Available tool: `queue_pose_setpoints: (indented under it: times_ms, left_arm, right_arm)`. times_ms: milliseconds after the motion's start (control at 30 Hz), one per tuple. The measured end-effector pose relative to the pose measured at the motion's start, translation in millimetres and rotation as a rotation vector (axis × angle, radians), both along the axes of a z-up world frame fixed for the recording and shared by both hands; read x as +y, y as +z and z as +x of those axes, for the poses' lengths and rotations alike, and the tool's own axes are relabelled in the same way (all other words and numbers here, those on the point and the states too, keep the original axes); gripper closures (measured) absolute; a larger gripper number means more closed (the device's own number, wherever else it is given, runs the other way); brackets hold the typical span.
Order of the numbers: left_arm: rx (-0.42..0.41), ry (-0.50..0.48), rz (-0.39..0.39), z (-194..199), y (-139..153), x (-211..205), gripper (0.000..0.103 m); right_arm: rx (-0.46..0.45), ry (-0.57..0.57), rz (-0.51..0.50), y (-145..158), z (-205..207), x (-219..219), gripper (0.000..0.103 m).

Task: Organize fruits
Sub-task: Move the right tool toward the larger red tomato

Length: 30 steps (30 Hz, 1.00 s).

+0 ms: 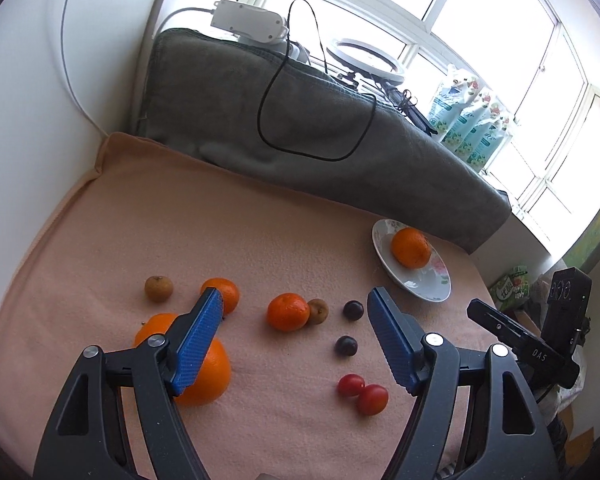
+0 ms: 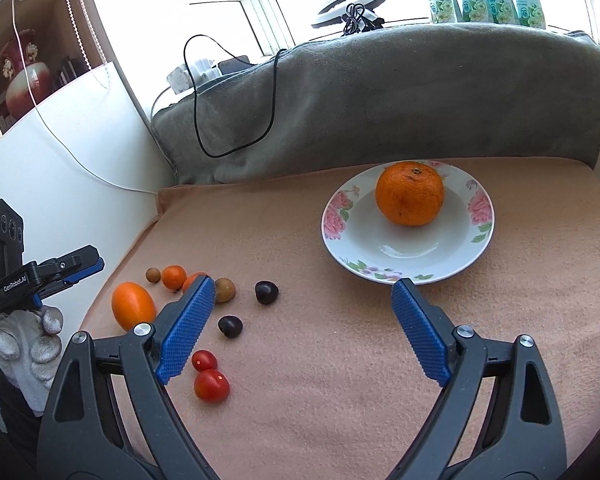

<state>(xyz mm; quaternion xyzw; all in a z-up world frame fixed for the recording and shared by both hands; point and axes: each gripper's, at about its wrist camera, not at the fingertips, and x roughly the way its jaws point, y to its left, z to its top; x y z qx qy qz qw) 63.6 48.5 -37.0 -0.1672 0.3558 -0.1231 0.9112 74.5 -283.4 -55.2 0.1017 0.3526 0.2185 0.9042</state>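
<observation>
Right wrist: orange (image 2: 410,193) beyond open right tongs (image 2: 302,294).

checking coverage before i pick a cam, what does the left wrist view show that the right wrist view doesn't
Only the left wrist view: the green snack bag past the table edge, and the right claw seen from the side.

Only the right wrist view: the red vase on a shelf, and the gloved hand holding the left claw.

Both: the plate with one orange, the loose fruit on the peach cloth, including two tomatoes and two plums, the grey blanket and black cable.
</observation>
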Motion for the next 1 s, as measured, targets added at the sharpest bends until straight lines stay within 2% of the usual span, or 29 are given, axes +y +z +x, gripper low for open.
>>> queue_pose_setpoints:
  times_ms: [400, 733, 800, 867, 1000]
  left_arm:
    - [0.033, 0.026, 0.033, -22, -20, 2, 0.028]
    - [0.035, -0.03, 0.05, -20, -25, -19, 0.028]
    - [0.033, -0.036, 0.062, -18, -25, -23, 0.029]
    - [0.033, -0.048, 0.071, -14, -26, -29, 0.029]
    - [0.028, -0.073, 0.098, -7, -29, -41, 0.03]
  right_arm:
    - [0.023, 0.113, -0.043, -16, -23, 26, 0.011]
    - [0.032, 0.211, -0.104, -34, -45, 56, 0.011]
    - [0.033, 0.23, -0.109, -37, -48, 61, 0.013]
    - [0.035, 0.247, -0.115, -39, -51, 66, 0.019]
    - [0.034, 0.267, -0.132, -42, -54, 75, 0.02]
